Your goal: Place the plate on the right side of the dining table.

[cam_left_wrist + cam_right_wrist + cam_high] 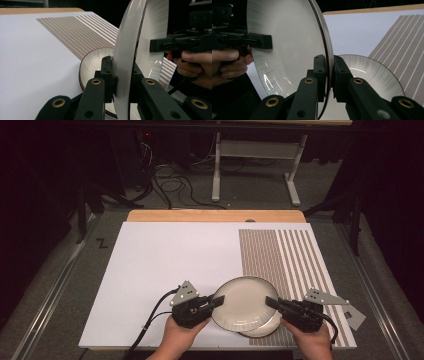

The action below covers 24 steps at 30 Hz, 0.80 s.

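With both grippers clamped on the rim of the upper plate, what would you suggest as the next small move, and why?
I would probably lift the upper plate a little higher, keeping it level. The left gripper and the right gripper grip opposite sides of its rim, jaws shut on it. A second plate lies just beneath on the white table mat, so more clearance seems wise before carrying it sideways.

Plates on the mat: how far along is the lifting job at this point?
Done: both grippers have closed on the upper glossy white ribbed plate, the left gripper on its left rim, the right gripper on its right rim. In hand: that plate is raised off the second white ribbed plate, which lies on the white mat. Left: carrying it off and setting it down somewhere.
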Each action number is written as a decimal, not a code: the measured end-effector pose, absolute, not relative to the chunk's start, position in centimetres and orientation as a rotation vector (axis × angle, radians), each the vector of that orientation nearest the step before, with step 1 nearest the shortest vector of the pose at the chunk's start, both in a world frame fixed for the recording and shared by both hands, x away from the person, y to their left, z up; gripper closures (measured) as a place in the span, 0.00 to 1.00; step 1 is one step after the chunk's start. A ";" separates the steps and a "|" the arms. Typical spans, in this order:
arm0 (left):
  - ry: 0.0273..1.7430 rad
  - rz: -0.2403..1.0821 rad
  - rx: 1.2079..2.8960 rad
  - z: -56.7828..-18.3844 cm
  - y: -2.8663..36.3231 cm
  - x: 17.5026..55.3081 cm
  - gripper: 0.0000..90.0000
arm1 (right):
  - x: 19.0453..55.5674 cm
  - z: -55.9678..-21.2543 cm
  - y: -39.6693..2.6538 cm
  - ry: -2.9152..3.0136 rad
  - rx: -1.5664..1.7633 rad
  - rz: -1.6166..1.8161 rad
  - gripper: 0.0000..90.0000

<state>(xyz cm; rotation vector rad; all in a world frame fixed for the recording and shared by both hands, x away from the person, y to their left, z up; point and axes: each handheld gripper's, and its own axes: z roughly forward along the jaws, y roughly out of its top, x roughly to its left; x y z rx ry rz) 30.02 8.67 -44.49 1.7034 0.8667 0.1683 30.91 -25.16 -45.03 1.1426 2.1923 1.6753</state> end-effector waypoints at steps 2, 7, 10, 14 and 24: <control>0.863 0.167 1.696 -44.4 8.5 30.2 0.89 | 30.8 -44.8 -25.3 2.177 1.139 1.678 0.94; 0.830 0.221 1.722 -43.7 7.6 30.8 0.87 | 30.8 -44.4 -25.9 2.138 1.138 1.679 0.94; 0.786 0.230 1.718 -43.1 7.4 31.2 0.88 | 30.8 -44.0 -26.2 2.117 1.132 1.684 0.94; 0.768 0.235 1.710 -42.4 7.0 32.0 0.88 | 31.2 -42.9 -26.6 2.091 1.087 1.667 0.94; 0.785 0.242 1.737 -41.4 5.9 34.6 0.87 | 33.1 -41.5 -27.2 2.081 1.080 1.615 0.94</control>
